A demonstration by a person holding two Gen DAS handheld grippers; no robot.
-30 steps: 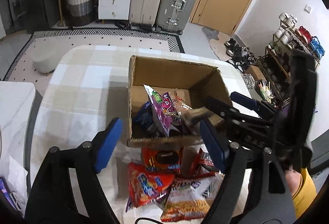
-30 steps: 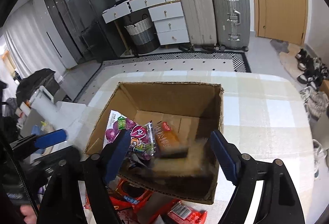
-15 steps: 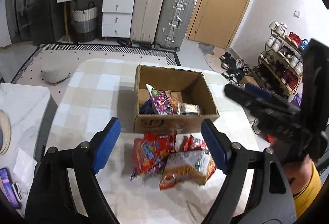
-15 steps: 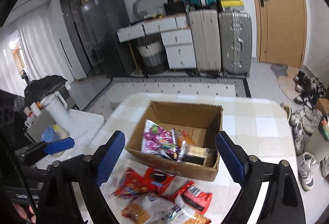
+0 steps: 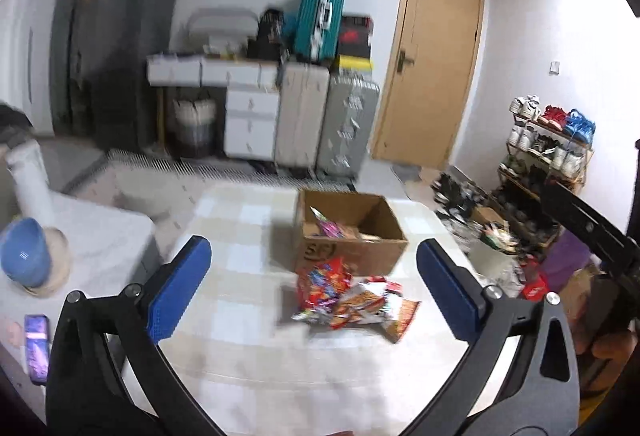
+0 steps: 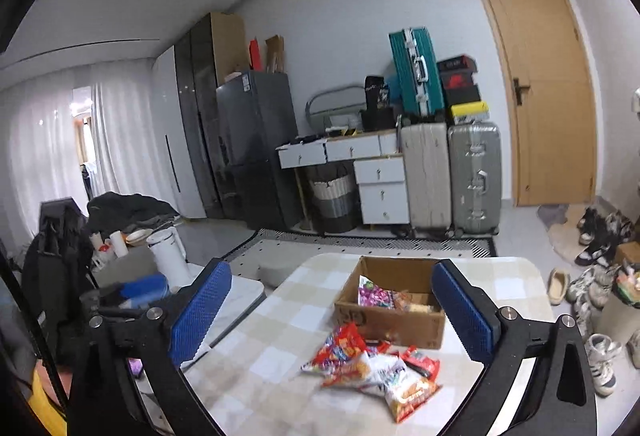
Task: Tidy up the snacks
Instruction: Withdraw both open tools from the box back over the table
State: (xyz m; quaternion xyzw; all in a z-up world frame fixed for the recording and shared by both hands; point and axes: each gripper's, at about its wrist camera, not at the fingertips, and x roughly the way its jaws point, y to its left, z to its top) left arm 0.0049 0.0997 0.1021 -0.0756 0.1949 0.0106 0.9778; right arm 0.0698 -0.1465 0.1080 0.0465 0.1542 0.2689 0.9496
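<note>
Two blue pads (image 5: 178, 286) of the left gripper (image 5: 314, 282) frame the left wrist view at eight and four o'clock; its jaws are opening, wide apart, nothing between them. Past them, on the checked table (image 5: 240, 260), the box (image 5: 352, 232) sits at twelve o'clock with packets inside, and the snack pile (image 5: 352, 300) lies just in front of it. The other tool (image 5: 592, 232) juts in at three o'clock.

In the right wrist view, the right gripper (image 6: 332, 314) is likewise opening and empty. The box (image 6: 394, 312) sits toward one o'clock between its pads, the pile (image 6: 372, 368) just below on the table (image 6: 280, 364). A door (image 6: 548, 88) stands at two o'clock, suitcases (image 6: 452, 172) at twelve.
</note>
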